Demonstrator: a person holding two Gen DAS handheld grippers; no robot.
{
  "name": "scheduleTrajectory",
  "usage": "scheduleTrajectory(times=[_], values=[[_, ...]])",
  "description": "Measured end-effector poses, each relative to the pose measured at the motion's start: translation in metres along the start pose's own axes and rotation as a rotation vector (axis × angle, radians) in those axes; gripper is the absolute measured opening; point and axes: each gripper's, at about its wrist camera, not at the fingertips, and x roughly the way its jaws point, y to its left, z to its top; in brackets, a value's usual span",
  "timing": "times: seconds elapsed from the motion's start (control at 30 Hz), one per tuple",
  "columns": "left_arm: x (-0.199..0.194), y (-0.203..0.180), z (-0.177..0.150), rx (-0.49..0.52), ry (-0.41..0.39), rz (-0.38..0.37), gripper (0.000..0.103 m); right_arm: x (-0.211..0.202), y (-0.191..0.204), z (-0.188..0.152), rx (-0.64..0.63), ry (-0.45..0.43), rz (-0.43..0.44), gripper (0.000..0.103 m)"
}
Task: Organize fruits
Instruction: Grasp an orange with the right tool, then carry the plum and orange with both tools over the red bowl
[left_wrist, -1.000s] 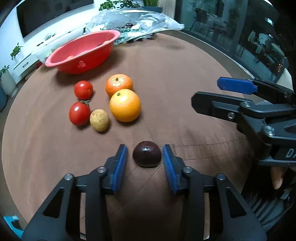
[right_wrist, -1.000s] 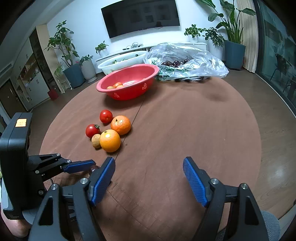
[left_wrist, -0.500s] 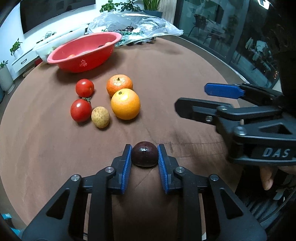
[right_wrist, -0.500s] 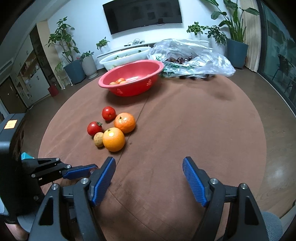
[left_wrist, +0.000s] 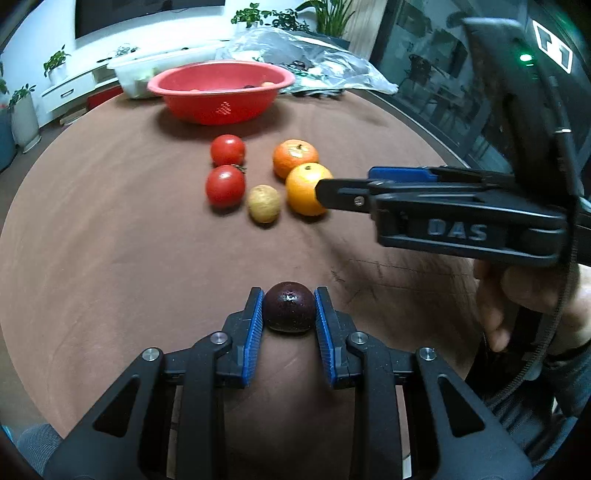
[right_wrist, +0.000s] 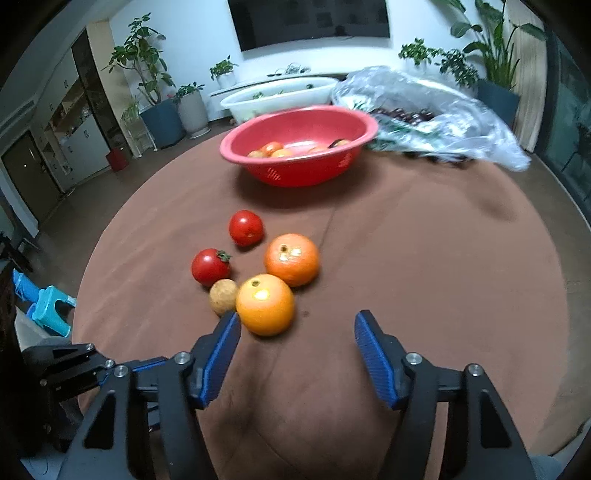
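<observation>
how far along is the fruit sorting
Partway. Several fruits already lie in the red bowl. The left gripper is shut on the dark plum; the right gripper is open just short of the front orange. Two oranges, two tomatoes and a small tan fruit remain on the table.

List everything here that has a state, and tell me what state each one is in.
Left claw: shut on the dark plum.
Right claw: open, holding nothing.
Red basket: upright, with some fruit inside.
Two oranges, two tomatoes, small brown fruit: loose on the table.
Plastic bag: crumpled, contents partly visible.
</observation>
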Motion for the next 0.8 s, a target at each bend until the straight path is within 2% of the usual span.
scheduleTrajectory(times=[0.13, 0.23, 0.37, 0.57, 0.8], values=[[-0.003, 0.005, -0.001, -0.012, -0.011, -0.01, 0.025, 0.014, 0.004, 0.005, -0.013, 0.039, 0.05, 0.064], [-0.003, 0.008, -0.002, -0.021, -0.011, -0.014, 0.025, 0.02, 0.008, 0.006, -0.046, 0.049, 0.065, 0.056], [-0.003, 0.014, -0.003, -0.037, -0.013, -0.017, 0.025, 0.028, 0.008, 0.006, -0.047, 0.063, 0.124, 0.041], [-0.009, 0.019, -0.004, -0.055, -0.024, -0.014, 0.025, 0.022, 0.009, 0.003, -0.038, 0.049, 0.132, 0.04], [-0.017, 0.025, 0.003, -0.073, -0.042, -0.015, 0.025, -0.002, -0.006, -0.004, 0.031, 0.016, 0.171, 0.04]])
